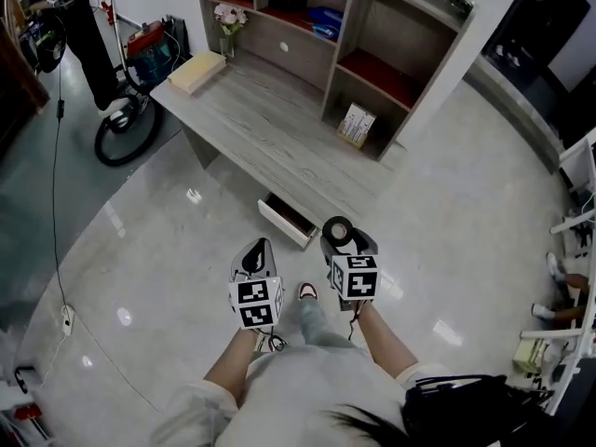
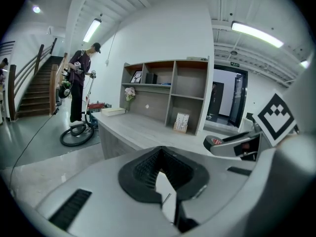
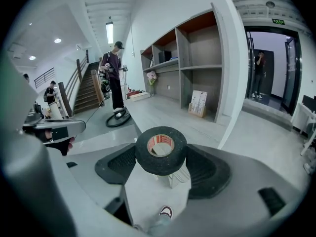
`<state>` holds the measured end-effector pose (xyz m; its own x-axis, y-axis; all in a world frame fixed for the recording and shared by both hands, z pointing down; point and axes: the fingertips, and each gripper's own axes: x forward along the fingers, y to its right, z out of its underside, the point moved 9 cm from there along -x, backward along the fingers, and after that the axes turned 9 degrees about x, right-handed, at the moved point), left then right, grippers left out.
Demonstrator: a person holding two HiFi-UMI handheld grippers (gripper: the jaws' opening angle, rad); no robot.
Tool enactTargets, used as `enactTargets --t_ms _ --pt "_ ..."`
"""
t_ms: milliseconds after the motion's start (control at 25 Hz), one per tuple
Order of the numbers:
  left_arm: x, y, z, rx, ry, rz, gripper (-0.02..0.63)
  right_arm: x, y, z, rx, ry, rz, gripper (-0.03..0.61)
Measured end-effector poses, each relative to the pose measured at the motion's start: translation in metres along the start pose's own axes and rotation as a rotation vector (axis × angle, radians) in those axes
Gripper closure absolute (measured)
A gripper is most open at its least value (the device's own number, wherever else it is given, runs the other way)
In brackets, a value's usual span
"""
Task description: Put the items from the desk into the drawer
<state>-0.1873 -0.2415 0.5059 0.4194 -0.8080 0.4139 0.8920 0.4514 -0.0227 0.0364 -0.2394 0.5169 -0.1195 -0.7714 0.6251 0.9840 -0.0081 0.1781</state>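
A black tape roll (image 1: pixel 337 230) sits between the jaws of my right gripper (image 1: pixel 339 237), which is shut on it above the floor in front of the desk. In the right gripper view the tape roll (image 3: pixel 161 151) fills the gap between the black pads (image 3: pixel 207 171). My left gripper (image 1: pixel 257 248) hangs beside it, shut, with nothing between its fingers (image 2: pixel 148 174). A small white drawer (image 1: pixel 287 220) stands pulled open under the grey desk (image 1: pixel 279 128). A tan box (image 1: pixel 196 71) lies on the desk's far left end, beside a vase of flowers (image 1: pixel 227 21).
The shelf unit on the desk holds a booklet (image 1: pixel 356 125) and a blue item (image 1: pixel 326 21). A person (image 1: pixel 79 26) stands with a scooter (image 1: pixel 126 133) at the far left. A cable (image 1: pixel 58 203) runs across the floor. My shoe (image 1: pixel 307 291) is between the grippers.
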Motion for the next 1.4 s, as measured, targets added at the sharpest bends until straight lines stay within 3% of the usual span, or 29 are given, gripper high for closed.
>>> enactTargets --t_ms 600,1400 --pt "0.014 -0.012 0.01 -0.019 -0.038 -0.008 0.617 0.029 -0.037 0.015 -0.009 -0.087 -0.102 0.267" --pt "0.084 -0.048 0.047 -0.078 -0.15 -0.083 0.617 0.131 -0.053 0.038 0.123 -0.232 -0.183 0.267"
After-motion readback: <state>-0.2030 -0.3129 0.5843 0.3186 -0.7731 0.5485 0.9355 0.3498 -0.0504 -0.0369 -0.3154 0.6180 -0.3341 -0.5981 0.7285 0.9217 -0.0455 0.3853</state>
